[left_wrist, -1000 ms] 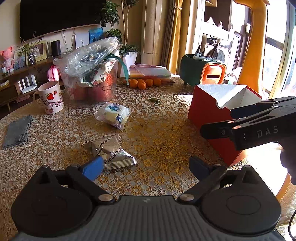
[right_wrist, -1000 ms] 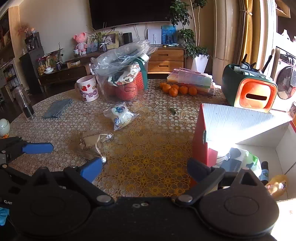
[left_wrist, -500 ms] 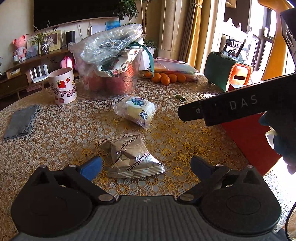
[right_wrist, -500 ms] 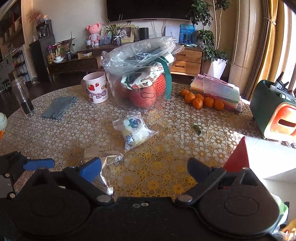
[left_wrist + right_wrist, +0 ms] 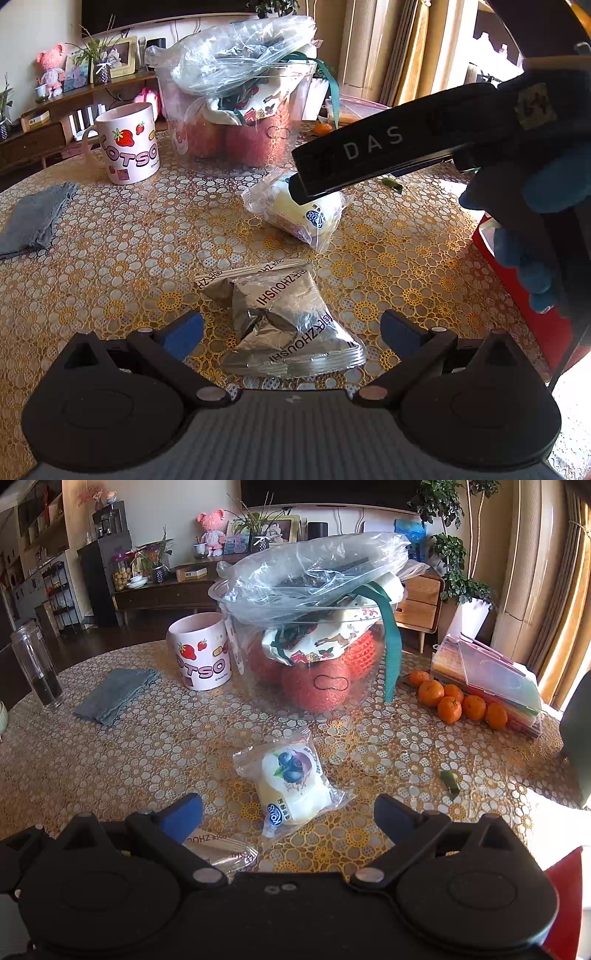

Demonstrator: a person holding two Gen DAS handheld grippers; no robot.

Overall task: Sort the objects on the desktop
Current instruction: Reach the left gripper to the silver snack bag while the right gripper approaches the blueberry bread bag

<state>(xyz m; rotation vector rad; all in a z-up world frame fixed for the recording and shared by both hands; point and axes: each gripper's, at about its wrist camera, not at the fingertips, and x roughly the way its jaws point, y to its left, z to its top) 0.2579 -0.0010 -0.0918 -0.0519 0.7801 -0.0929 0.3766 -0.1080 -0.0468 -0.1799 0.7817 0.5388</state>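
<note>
A silver foil snack packet [image 5: 280, 317] lies on the lace tablecloth between the spread fingers of my left gripper [image 5: 291, 332], which is open just above it. A clear-wrapped blueberry bun [image 5: 291, 790] lies farther back, framed by my open right gripper [image 5: 288, 814]. In the left wrist view the bun [image 5: 310, 218] is partly hidden by the right gripper's black body [image 5: 388, 147], held by a blue-gloved hand [image 5: 532, 206]. A corner of the foil packet [image 5: 221, 849] shows under the right gripper's left finger.
A strawberry mug [image 5: 201, 651], a clear bag of red fruit [image 5: 317, 642], a grey cloth [image 5: 114, 694], tangerines [image 5: 454, 701] and a plastic case [image 5: 487, 679] stand behind. A glass jar [image 5: 35, 668] is at the left. The red box [image 5: 524, 295] stands at the right.
Both grippers have moved forward and lower over the table. The left now straddles the foil packet and the right has swung away from the red box onto the bun.
</note>
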